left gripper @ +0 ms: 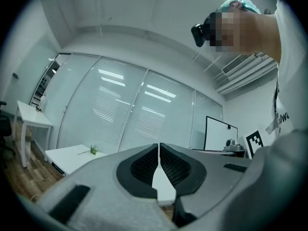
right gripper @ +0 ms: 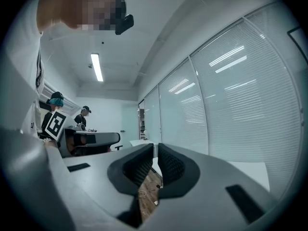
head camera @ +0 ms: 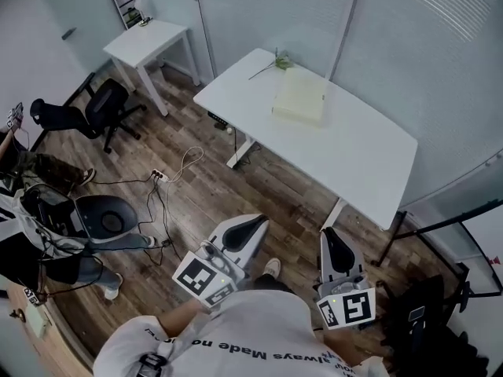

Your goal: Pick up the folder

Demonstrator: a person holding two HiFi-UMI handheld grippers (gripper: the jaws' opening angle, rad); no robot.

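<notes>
A pale yellow folder [head camera: 299, 98] lies flat on the white table [head camera: 357, 155] toward its far end, with a green sprig [head camera: 279, 61] just beyond it. My left gripper [head camera: 255, 222] hangs over the wooden floor short of the table's near edge, shut and empty. My right gripper [head camera: 333, 242] is beside it, by the table's near right leg, also shut with nothing between its jaws. In the left gripper view the left gripper [left gripper: 158, 147] points level at the white table [left gripper: 67, 158]. The right gripper [right gripper: 155, 149] in its own view points level along the glass wall.
A small white side table [head camera: 148, 42] stands at the back left. A black office chair [head camera: 98, 112] and seated people [head camera: 47, 226] are at the left. Cables and a power strip [head camera: 159, 176] lie on the floor. A dark stand [head camera: 440, 305] is at the right.
</notes>
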